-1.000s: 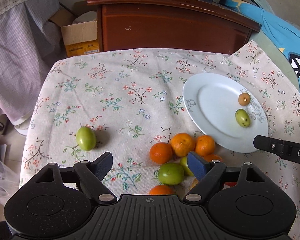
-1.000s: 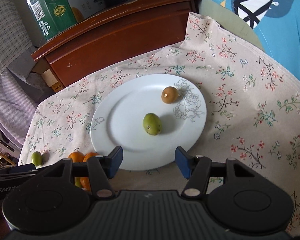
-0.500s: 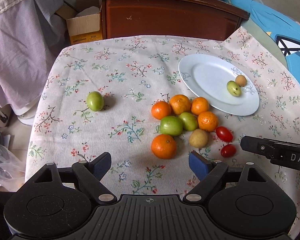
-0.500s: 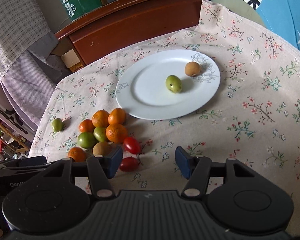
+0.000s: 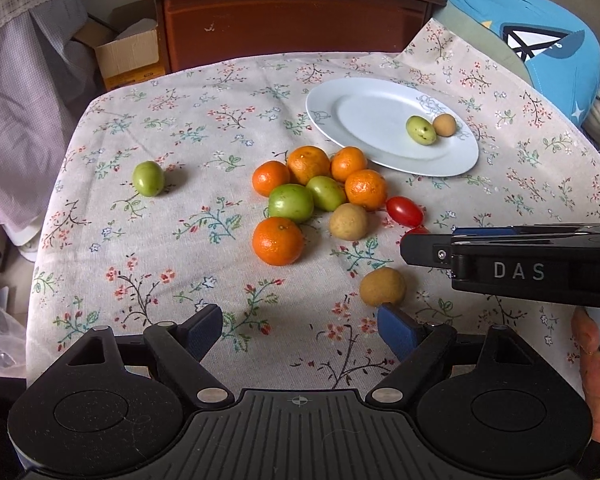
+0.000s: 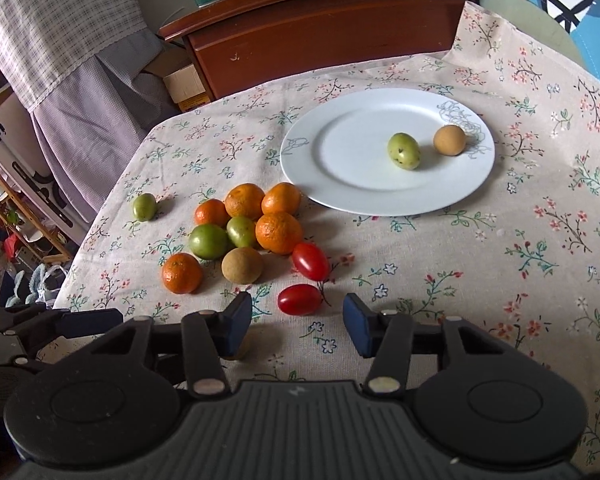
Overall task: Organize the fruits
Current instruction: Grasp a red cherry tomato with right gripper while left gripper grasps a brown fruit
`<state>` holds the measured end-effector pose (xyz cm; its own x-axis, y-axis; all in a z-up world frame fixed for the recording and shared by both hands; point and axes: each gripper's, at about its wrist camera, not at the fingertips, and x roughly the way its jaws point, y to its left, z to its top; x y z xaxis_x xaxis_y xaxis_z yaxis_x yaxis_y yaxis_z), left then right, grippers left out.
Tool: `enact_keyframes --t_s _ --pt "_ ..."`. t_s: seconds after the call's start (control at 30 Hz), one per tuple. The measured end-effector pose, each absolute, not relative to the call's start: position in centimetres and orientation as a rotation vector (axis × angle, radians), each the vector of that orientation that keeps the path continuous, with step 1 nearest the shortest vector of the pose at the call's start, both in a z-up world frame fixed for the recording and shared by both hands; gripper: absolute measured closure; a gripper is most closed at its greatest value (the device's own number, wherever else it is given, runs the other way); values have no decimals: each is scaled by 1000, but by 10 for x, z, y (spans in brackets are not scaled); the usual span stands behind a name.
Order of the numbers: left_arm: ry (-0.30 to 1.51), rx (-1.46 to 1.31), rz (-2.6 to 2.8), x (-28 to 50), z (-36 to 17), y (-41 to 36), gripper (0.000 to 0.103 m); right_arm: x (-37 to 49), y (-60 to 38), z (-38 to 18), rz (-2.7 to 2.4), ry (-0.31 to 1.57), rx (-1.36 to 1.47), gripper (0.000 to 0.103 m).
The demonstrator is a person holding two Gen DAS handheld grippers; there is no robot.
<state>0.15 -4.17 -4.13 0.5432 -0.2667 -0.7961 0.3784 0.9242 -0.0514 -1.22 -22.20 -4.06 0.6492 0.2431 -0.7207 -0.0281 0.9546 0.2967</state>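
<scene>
A white plate [image 5: 364, 120] [image 6: 340, 168] on the floral cloth holds a green fruit [image 6: 403, 151] and a brown fruit [image 6: 449, 140]. Beside it lies a pile of several oranges [image 5: 277, 241] [image 6: 279, 232], green fruits [image 5: 291, 202] and a brown fruit [image 5: 348, 221]. Two red tomatoes [image 6: 310, 261] [image 6: 299, 299] lie in front of my right gripper [image 6: 297, 322], which is open and empty. A lone green fruit [image 5: 148, 178] [image 6: 144, 207] sits to the left. My left gripper [image 5: 300, 330] is open and empty, with a brown fruit [image 5: 382, 286] by its right finger.
A dark wooden cabinet [image 5: 292, 16] stands behind the table, with a cardboard box [image 5: 128, 56] at its left. A blue cushion [image 5: 540, 48] lies to the right. Checked cloth [image 6: 56, 28] hangs at the left. The right gripper's body [image 5: 520, 264] crosses the left wrist view.
Both grippers have pulled back toward the table's near edge. More of the fruit pile, both tomatoes and a second brown fruit have come into view. Both stayed open.
</scene>
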Motion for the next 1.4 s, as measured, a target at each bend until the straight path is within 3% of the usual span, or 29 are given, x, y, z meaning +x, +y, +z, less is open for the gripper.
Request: enact_keyframes --t_s 0.23,0.43,0.97,1.13,1.27,1.4 --pt "914 135 -418 0 -44 -46 17 -7 -220 -46 157 856 260 61" --pt "900 122 -460 -1 -46 -53 18 -5 -216 -48 159 843 209 76" --pt "863 117 -477 2 -52 -68 29 -7 -241 -37 81 832 332 77" --pt "844 136 -497 1 -53 -74 41 -7 -241 -37 82 836 335 77" --pt "832 141 -507 1 -52 -74 57 -7 -241 -38 79 838 338 77" --pt "830 121 -523 1 -51 -72 68 -6 -241 -38 79 839 339 77"
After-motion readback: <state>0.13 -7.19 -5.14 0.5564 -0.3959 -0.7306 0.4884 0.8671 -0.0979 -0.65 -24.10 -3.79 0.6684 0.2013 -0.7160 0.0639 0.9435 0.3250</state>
